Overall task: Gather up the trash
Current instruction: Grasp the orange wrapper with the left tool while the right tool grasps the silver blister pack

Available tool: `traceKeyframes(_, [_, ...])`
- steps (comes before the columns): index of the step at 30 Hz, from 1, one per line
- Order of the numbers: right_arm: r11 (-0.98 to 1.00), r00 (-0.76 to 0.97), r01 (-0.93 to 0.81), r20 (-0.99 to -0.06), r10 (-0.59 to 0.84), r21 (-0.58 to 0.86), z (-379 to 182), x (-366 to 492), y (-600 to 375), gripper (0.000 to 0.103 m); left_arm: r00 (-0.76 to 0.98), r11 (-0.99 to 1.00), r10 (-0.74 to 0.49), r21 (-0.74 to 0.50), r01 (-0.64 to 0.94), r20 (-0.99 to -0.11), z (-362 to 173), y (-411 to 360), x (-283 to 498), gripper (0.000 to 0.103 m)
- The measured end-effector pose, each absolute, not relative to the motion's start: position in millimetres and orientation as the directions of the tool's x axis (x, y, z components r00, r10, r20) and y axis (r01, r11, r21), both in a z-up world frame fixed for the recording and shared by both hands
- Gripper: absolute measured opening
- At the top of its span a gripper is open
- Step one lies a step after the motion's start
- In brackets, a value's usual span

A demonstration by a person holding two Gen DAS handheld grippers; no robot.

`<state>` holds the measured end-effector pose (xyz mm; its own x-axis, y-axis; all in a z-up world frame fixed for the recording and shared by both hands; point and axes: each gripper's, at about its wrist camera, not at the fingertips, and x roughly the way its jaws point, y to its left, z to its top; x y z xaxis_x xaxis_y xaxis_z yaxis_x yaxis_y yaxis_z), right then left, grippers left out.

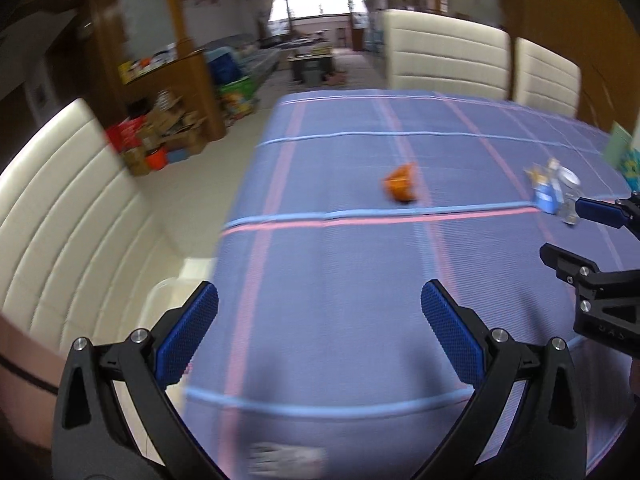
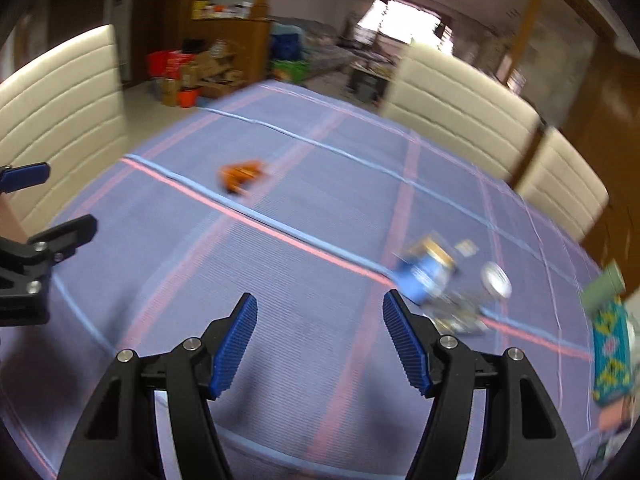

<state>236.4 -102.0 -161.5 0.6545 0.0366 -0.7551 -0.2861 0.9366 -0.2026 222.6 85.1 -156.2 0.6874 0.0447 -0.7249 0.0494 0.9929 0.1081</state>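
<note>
An orange crumpled wrapper [image 1: 401,183] lies mid-table on the blue checked cloth [image 1: 360,300]; it also shows in the right wrist view [image 2: 240,176]. A blue and silver wrapper pile [image 1: 554,194] with a round foil lid lies to the right, just ahead-right of my right gripper in its view [image 2: 436,284]. My left gripper [image 1: 319,304] is open and empty above the near cloth. My right gripper [image 2: 320,312] is open and empty; it shows at the right edge of the left wrist view [image 1: 560,228]. A blurred whitish scrap [image 1: 284,458] lies below the left gripper.
Cream padded chairs stand at the left [image 1: 68,216] and far side [image 1: 446,54] of the table. A green and patterned object [image 2: 610,344] lies at the table's right edge. Boxes and clutter [image 1: 160,136] sit on the floor beyond the left edge.
</note>
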Motion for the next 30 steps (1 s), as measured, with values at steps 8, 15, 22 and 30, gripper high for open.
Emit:
traceKeyframes(8, [0.975,0.565,-0.167,-0.825,-0.026,-0.146,-191.1,257.9,-200.0,0.068,0.662,0.985,-0.024,0.096,0.144,-0.749,-166.6,9.1,254.9,0.1])
traceKeyframes(15, [0.979,0.556,-0.144,-0.83,-0.041,-0.145,-203.3,277.8,-226.0,0.078,0.625,0.99,0.039,0.115,0.082,-0.78,-180.8,11.4,306.2,0.1])
traceKeyframes(22, [0.989,0.54,-0.139,-0.841,0.026,-0.059,-206.1,306.4,-234.9,0.084,0.6,0.985,0.04,0.131,0.108,-0.799,-196.5,12.5,350.0,0.1])
traceKeyframes(30, [0.989,0.528,-0.146,-0.844,0.092,0.017,-209.2,320.2,-228.4,0.088,0.586,0.975,0.01,0.138,0.175,-0.81,-213.4,11.6,376.9,0.1])
